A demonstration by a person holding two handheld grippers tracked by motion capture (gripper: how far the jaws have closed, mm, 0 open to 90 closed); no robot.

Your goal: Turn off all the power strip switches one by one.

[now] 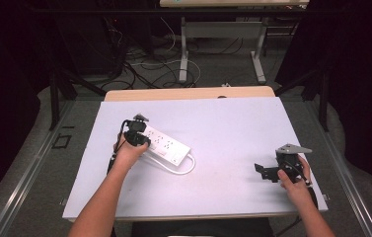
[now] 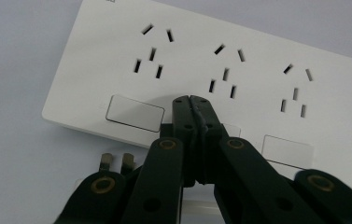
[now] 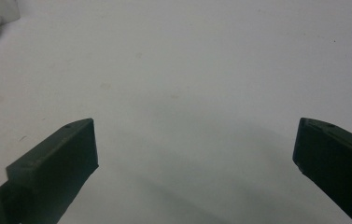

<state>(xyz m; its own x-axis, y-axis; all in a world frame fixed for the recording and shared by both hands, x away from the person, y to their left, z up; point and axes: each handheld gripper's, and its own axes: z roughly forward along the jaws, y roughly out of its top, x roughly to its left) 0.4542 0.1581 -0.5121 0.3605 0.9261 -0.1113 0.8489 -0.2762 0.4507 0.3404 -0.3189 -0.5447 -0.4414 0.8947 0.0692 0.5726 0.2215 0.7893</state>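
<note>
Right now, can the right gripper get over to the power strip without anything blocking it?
Probably yes. The right gripper hovers with jaws open over bare white table, nothing lying between it and the power strip. The left gripper, jaws shut, sits over the strip's near end, so the cable end looks freer.

The white power strip (image 1: 166, 145) lies diagonally on the left half of the bench (image 1: 223, 123), with its white cable (image 1: 186, 169) looping off the near right end; together they are the sole obstruction on the surface. The left tool (image 1: 137, 134), jaws pressed together, sits over the strip's left end and blocks access to it from the near left. The centre, the far edge and the whole right half are bare, and the right tool (image 1: 262, 171), jaws spread wide, stands well apart from the strip over unobstructed surface.
</note>
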